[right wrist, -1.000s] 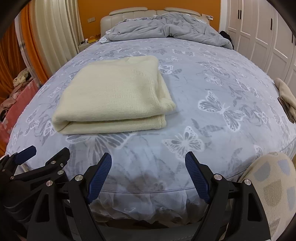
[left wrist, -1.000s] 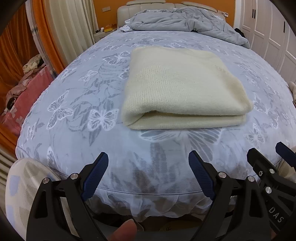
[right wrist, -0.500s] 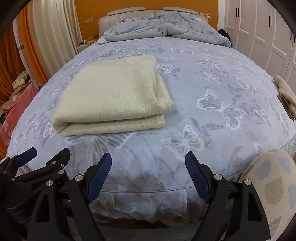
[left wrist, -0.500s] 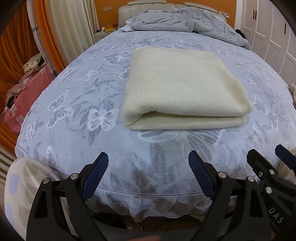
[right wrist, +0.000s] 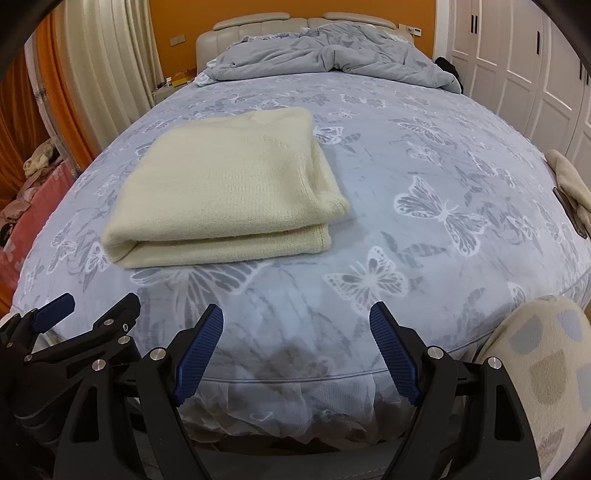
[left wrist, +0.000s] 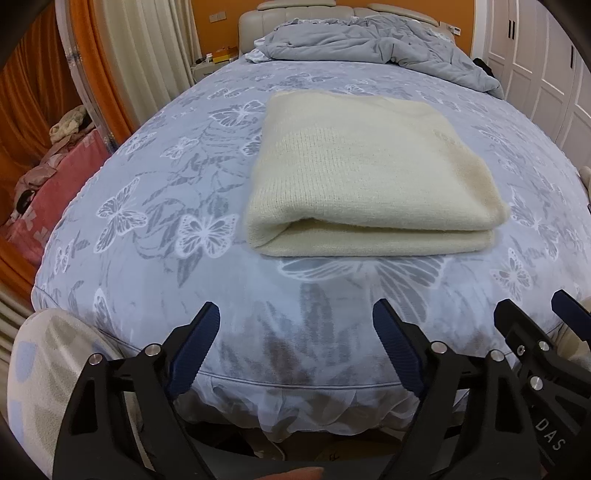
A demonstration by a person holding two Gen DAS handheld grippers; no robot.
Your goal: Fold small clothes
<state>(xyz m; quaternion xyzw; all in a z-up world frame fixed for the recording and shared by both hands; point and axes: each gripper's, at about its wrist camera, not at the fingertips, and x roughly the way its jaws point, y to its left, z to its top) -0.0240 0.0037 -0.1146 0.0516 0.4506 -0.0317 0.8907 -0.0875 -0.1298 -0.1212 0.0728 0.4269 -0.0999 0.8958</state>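
Far left, off the bed: orange curtain [left wrist: 33,122] and pale drapes [left wrist: 147,55]; below them a pink-covered surface [left wrist: 55,192] carrying a heap of crumpled cloth [left wrist: 70,123], well apart from the work area.

Near left: left gripper [left wrist: 295,350], blue-padded fingers [left wrist: 194,349] spread wide, nothing between them. It hangs at the near edge of the bed, short of the garment and not touching it. A patterned sleeve [left wrist: 40,376] shows at its left.

Centre: bed [left wrist: 147,229] with grey butterfly-print sheet, serving as the folding surface. On it, left of centre, lies the cream knit sweater [right wrist: 225,188], folded into a flat rectangular stack with its layered edges facing near. It sits unheld and squared. Judged: folding of this piece looks finished, which would explain why both tools are held back and empty.

Far centre: rumpled grey duvet [right wrist: 332,55] bunched against the padded headboard [right wrist: 258,26], apparently pushed back to leave flat sheet for folding.

Near right: right gripper [right wrist: 297,349], fingers [right wrist: 393,350] likewise spread wide and empty, beside the left one at the near edge.

Far right: a beige cloth item [right wrist: 570,184] lies on the bed's right edge, possibly the next piece; its kind cannot be told. White wardrobe doors [right wrist: 524,62] stand behind.
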